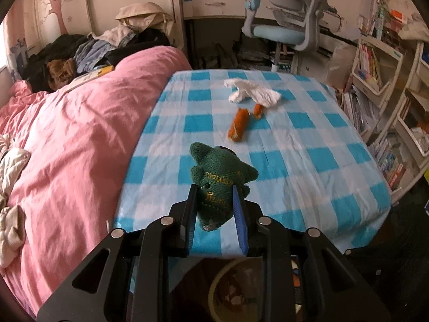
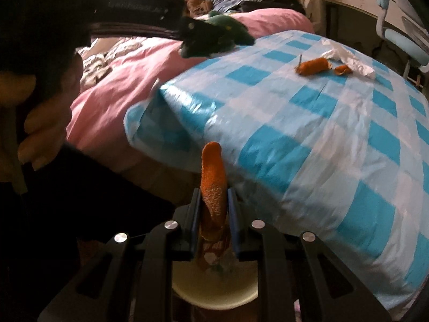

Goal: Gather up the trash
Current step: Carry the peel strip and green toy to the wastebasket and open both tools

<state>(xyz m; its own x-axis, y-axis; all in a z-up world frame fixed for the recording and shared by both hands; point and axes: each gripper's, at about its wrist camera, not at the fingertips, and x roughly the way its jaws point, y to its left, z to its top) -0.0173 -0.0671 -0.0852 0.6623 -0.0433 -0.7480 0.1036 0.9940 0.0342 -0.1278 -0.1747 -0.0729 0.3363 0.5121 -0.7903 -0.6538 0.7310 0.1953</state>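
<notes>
Both angled downward: left gripper (image 1: pixel 214 198) clamps green plush toy (image 1: pixel 217 185), right gripper (image 2: pixel 214 206) orange peel (image 2: pixel 213 179)

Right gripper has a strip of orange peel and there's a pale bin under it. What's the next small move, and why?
Probably lower the right gripper a little over the bin and open it. The orange peel is pinched between the pads, and the bin's rim shows directly below the jaws, so the piece should drop in. More peel and a tissue wait on the checked cloth.

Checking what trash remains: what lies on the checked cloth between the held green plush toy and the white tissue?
In the left wrist view, two orange peel pieces: a long one and a small one beside the white tissue, beyond the green plush toy.
</notes>
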